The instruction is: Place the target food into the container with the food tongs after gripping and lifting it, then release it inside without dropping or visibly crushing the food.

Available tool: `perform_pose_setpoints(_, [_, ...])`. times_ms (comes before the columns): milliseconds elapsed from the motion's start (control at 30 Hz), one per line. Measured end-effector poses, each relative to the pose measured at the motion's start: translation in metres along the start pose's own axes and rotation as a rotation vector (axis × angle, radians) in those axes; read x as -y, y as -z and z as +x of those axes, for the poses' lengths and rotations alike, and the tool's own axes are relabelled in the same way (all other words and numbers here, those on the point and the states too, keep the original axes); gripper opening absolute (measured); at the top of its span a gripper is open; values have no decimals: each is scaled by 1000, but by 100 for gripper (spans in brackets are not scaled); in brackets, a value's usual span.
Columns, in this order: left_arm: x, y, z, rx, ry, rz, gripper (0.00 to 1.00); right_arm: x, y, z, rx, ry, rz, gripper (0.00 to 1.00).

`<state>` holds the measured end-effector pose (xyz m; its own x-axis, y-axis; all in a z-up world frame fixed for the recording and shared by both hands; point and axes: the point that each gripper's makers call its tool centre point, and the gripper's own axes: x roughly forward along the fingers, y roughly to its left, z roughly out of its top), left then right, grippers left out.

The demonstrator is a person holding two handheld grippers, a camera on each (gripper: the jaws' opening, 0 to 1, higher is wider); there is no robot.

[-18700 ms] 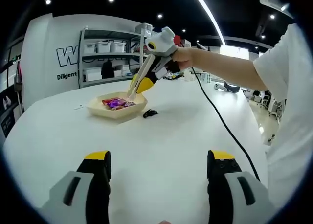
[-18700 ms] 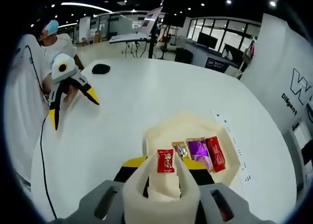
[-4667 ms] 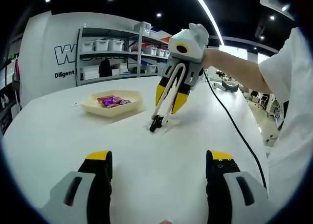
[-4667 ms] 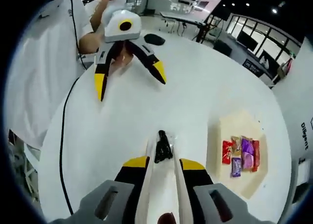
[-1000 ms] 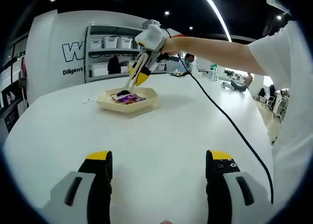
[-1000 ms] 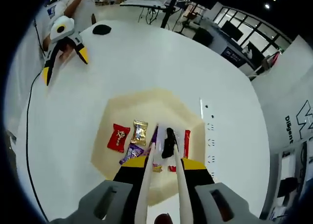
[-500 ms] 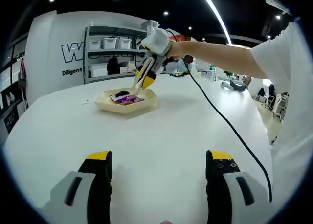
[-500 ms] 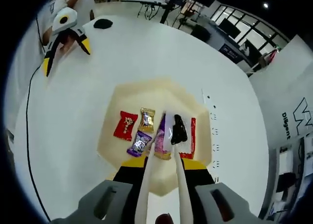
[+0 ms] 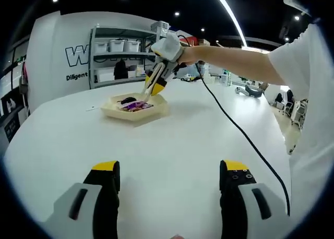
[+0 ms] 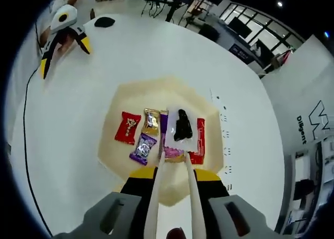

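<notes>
Nearest to you, your right tool (image 10: 175, 174) is gripping the food tongs (image 10: 155, 197) by their two arms. The tongs are reaching forward over the near wall of the beige tray (image 10: 112, 119).

This is the change. Half a second ago the black candy (image 10: 181, 125) was sitting at the tips of the tongs. Now the tips are standing apart with nothing between them, and the candy is lying free, just beyond them. It is resting inside the tray, on top of a pale wrapper, between the gold sweet (image 10: 151, 120) and the long red packet (image 10: 197, 140). The red sweet (image 10: 128, 127) and the purple sweet (image 10: 142, 148) are lying to its left. The candy is looking whole, with no sign of crushing as far as this view is showing.

My judgement is that you are finishing the release, so the placing part of the task seems done. What remains is to take the tongs up and away without brushing the sweets.

Farther off, across the white worktop (image 10: 104, 67), your left tool (image 9: 168, 166) is waiting near your body. In the left gripper view its jaws are standing wide apart, holding nothing. Beyond them, well apart, the tray is standing with your right tool leaning over it.
</notes>
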<state>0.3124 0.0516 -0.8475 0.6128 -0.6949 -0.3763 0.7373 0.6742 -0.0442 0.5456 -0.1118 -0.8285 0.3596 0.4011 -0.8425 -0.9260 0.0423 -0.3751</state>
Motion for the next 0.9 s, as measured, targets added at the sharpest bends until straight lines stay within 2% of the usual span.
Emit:
perform_pose_setpoints(700, [3,-3,1,1,10,9,76,-6,-6,-8,15,7,-9,18])
perform_pose_setpoints(900, [4,-4,1,2,13,13,76,-13,-10,-15,29,7,-8,18])
